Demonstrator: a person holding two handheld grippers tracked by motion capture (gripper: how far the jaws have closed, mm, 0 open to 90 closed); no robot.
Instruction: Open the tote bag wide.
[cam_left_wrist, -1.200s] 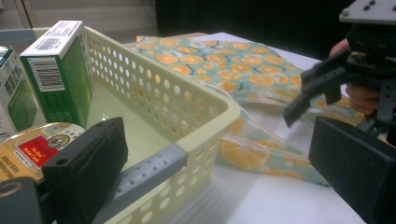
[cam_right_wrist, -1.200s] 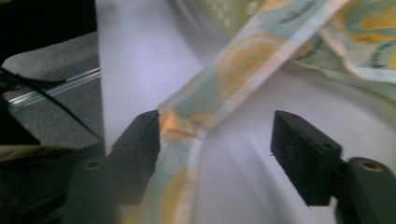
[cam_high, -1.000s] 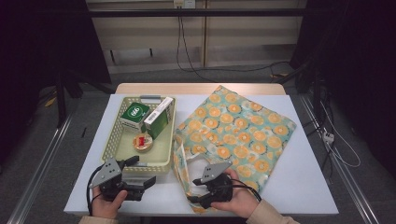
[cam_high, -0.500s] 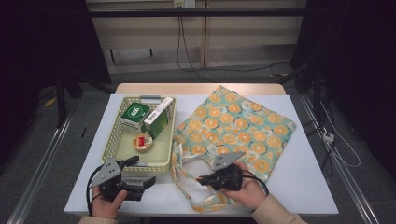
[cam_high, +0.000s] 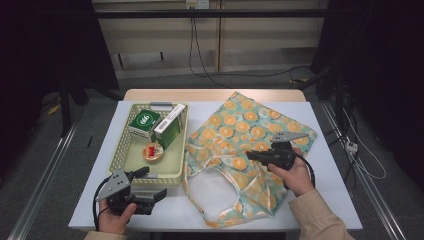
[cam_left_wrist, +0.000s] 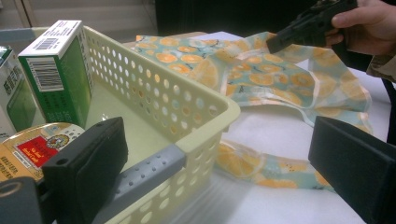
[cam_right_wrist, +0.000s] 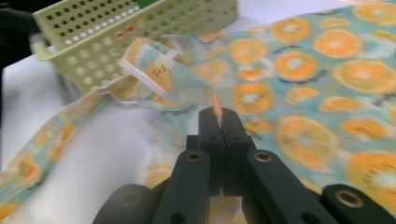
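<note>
An orange-print cloth bag (cam_high: 250, 125) lies on the white table (cam_high: 330, 200), right of a pale yellow basket (cam_high: 118, 150). My right gripper (cam_high: 249, 155) hovers over the bag's middle and is shut on a fold of the bag's edge (cam_right_wrist: 217, 105), holding it lifted. The bag's mouth gapes toward the table's front. My left gripper (cam_high: 152, 182) is open at the basket's front rim. In the left gripper view, the basket's corner and grey handle (cam_left_wrist: 144, 172) sit between the wide jaws of my left gripper (cam_left_wrist: 219, 172). The right gripper (cam_left_wrist: 275, 44) shows beyond, above the bag (cam_left_wrist: 261, 70).
The basket holds a green box (cam_high: 144, 122), a taller green and white box (cam_high: 169, 127) and a round tin (cam_high: 151, 151). Bare table lies in front of the basket and right of the bag. Cables trail on the floor behind the table.
My right gripper has moved right and away from the front edge, pulling the bag's edge up with it, so the bag's mouth has widened. The left gripper has stayed put.
</note>
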